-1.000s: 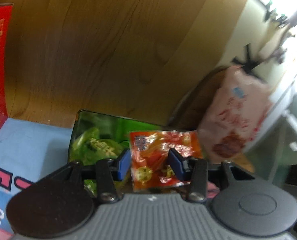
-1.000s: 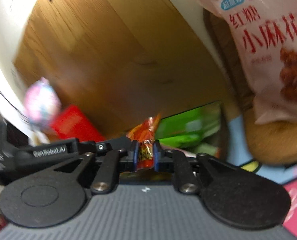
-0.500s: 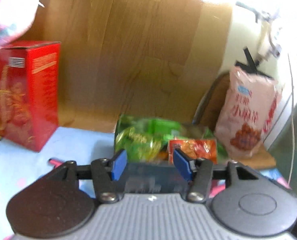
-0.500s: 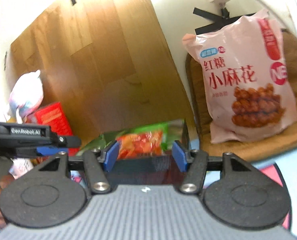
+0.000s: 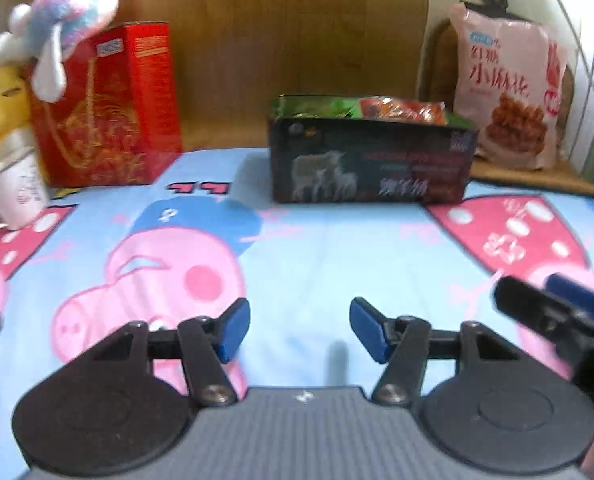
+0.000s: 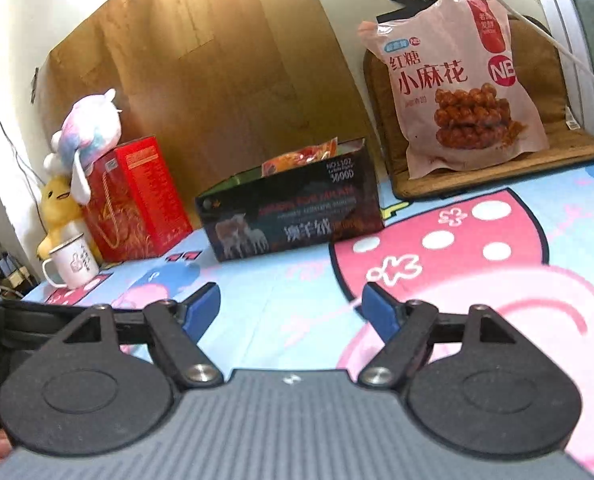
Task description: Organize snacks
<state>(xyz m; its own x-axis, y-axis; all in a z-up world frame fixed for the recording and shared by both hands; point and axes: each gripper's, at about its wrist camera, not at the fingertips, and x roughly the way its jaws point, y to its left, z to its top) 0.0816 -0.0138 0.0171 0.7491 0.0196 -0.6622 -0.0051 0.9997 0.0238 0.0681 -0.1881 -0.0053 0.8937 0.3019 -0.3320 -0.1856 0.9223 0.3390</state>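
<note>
A dark open box [image 5: 371, 168] stands at the back of the cartoon-print cloth, also in the right wrist view [image 6: 293, 216]. An orange-red snack packet [image 5: 401, 110] lies in it on green packets [image 5: 317, 107]; its top edge shows in the right wrist view [image 6: 301, 157]. My left gripper [image 5: 299, 330] is open and empty, low over the cloth well in front of the box. My right gripper [image 6: 291, 308] is open and empty, also in front of the box. Its tip shows at the right edge of the left wrist view [image 5: 553, 312].
A large pink snack bag [image 6: 461, 84] leans on a brown cushion [image 6: 545, 144] at the back right. A red box [image 5: 109, 108] with a plush toy [image 5: 65, 20] on top, a yellow plush [image 6: 59, 208] and a white mug [image 6: 73, 266] stand at the back left.
Both grippers let go of the orange-red packet, which now lies in the box, and pulled back toward me, away from the box. Both are open.
</note>
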